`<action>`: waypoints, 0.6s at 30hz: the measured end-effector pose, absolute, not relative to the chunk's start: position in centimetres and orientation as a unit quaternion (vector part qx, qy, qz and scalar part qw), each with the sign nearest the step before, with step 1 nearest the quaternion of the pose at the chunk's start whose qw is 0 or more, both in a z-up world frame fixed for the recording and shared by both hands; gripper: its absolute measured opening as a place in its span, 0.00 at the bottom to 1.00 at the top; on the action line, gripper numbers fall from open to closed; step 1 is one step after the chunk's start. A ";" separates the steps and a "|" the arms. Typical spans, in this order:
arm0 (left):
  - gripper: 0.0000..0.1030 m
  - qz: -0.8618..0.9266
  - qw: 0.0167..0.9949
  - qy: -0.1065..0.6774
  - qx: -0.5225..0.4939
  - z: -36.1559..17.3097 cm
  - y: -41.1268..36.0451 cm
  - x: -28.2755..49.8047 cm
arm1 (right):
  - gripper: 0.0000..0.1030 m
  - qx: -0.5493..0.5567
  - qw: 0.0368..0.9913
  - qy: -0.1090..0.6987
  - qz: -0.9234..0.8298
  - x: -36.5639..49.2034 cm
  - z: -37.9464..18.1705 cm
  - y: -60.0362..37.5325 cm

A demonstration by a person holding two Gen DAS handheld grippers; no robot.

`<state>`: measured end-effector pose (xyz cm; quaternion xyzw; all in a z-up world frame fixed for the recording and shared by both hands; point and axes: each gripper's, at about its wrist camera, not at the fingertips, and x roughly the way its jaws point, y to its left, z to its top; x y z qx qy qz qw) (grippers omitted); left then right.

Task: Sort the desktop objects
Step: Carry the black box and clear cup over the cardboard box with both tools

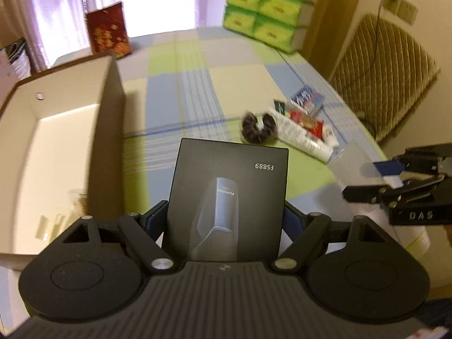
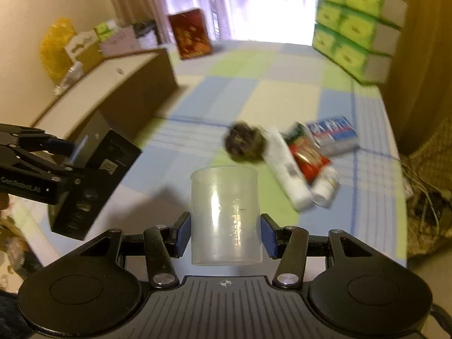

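Left claw [image 1: 227, 220] clamped on a black box [image 1: 230, 197], blue pads pressing both side edges, box lifted off the desk [image 1: 197, 90] and tilted away from the camera. Printed on its face: "FS889" and a picture of a dark gadget. Just to the left, a large open cardboard box [image 1: 56, 130], pale inside, brown outside, with something small and blurred at its near end. Seen from the right wrist, the same black box hanging in the air close to the brown wall of the cardboard box.

Right claw [image 2: 224, 234] closed around a clear plastic cup [image 2: 224, 214], pads on either side of it, cup upright and raised above the checked cloth of green, blue and cream squares.

Further out on the desk, a loose cluster: a dark furry hair tie [image 2: 244, 144], touching a long white tube [image 2: 285, 166]; beside that a red packet [image 2: 308, 155], a small white bottle [image 2: 325, 189] and a blue-and-white carton [image 2: 333, 132]. All blurred, labels unreadable.

At the far edge, a stack of green tissue packs [image 1: 265, 8] on the right and a red decorated box [image 1: 108, 32] standing near the curtain. Beyond the desk on the right, a striped cushioned chair [image 1: 381, 73].
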<state>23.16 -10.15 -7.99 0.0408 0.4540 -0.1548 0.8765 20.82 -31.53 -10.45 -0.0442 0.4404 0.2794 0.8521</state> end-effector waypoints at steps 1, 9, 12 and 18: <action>0.77 -0.152 0.879 0.450 0.033 -7.4 -9.5 23.0 | 0.47 -0.046 0.852 0.436 0.287 20.7 -10.0 -30.8; 0.77 -0.114 0.900 0.421 -0.007 -3.6 -3.7 21.5 | 0.47 -0.052 0.842 0.412 0.343 19.7 -7.4 -24.8; 0.77 -0.097 0.906 0.413 -0.018 -2.5 -1.0 21.0 | 0.47 -0.051 0.836 0.408 0.364 19.5 -6.9 -22.1; 0.77 -0.057 0.916 0.396 -0.027 -0.9 4.4 21.0 | 0.47 -0.047 0.826 0.394 0.400 19.6 -5.9 -16.4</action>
